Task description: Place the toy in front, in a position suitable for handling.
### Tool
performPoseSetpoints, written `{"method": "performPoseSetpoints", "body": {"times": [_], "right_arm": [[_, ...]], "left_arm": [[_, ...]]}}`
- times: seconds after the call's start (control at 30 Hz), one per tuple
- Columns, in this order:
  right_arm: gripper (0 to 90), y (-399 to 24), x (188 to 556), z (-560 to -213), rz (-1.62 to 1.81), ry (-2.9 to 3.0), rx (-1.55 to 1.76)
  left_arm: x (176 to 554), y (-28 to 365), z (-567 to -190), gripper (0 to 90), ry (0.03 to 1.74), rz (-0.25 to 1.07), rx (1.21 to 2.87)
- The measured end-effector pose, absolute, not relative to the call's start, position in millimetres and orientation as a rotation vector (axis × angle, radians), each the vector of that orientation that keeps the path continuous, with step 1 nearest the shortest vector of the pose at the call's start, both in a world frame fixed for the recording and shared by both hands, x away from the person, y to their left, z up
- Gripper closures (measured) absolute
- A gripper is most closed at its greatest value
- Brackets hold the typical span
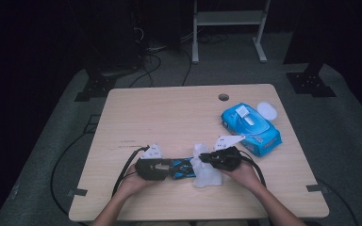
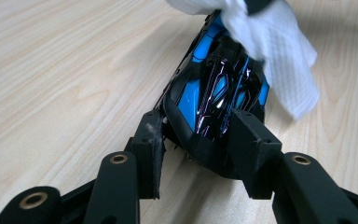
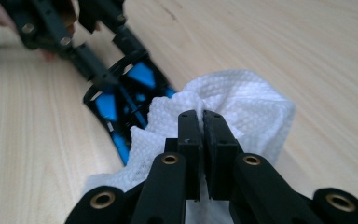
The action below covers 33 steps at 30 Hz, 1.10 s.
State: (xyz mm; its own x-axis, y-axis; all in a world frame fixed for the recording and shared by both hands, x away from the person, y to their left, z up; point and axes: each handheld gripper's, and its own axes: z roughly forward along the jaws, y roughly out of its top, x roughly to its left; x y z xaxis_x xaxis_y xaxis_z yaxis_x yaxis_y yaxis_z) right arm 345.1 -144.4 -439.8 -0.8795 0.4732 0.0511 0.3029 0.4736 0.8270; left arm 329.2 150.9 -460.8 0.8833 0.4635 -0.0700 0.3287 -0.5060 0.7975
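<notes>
A blue and black toy car (image 1: 181, 168) lies near the table's front edge between my two grippers. My left gripper (image 1: 172, 167) is shut on one end of it; in the left gripper view the jaws (image 2: 203, 135) clamp the car (image 2: 214, 93) from both sides. My right gripper (image 1: 202, 159) is shut on a white wipe (image 1: 206, 175) that drapes over the car's other end. In the right gripper view the jaws (image 3: 202, 123) pinch a fold of the wipe (image 3: 251, 107), with the car (image 3: 121, 93) behind it.
A blue pack of wet wipes (image 1: 250, 127) with its white lid (image 1: 267, 110) flipped open lies at the right of the wooden table (image 1: 169, 113). A cable hole (image 1: 223, 97) sits near the far edge. Cables trail off both grippers.
</notes>
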Motion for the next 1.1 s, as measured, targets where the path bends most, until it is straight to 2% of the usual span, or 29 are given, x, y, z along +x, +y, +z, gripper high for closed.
{"method": "performPoseSetpoints", "body": {"times": [0.13, 0.33, 0.5, 0.73, 0.97, 1.1], "right_arm": [[82.6, -152.8, 351.7, -438.5, 1.347, 2.539, 0.704], [62.1, -165.1, 360.0, -444.9, 1.339, 2.608, 0.755], [50.8, -167.8, 365.8, -455.1, 1.355, 2.691, 0.805], [45.4, -166.6, 374.4, -465.1, 1.434, 2.781, 0.858], [46.5, -167.3, 379.1, -468.9, 1.482, 2.814, 0.876], [47.5, -167.9, 376.9, -468.7, 1.478, 2.807, 0.853]], "left_arm": [[323.4, 150.6, -461.3, 56.5, 0.538, 0.242, 2.142], [317.8, 149.2, -461.6, 56.4, 0.502, 0.296, 2.141], [315.8, 148.8, -462.2, 55.9, 0.491, 0.317, 2.14], [313.6, 149.5, -463.4, 55.4, 0.47, 0.34, 2.132], [314.0, 150.1, -464.8, 54.2, 0.457, 0.346, 2.126], [318.1, 149.1, -464.8, 46.3, 0.497, 0.313, 2.128]]}}
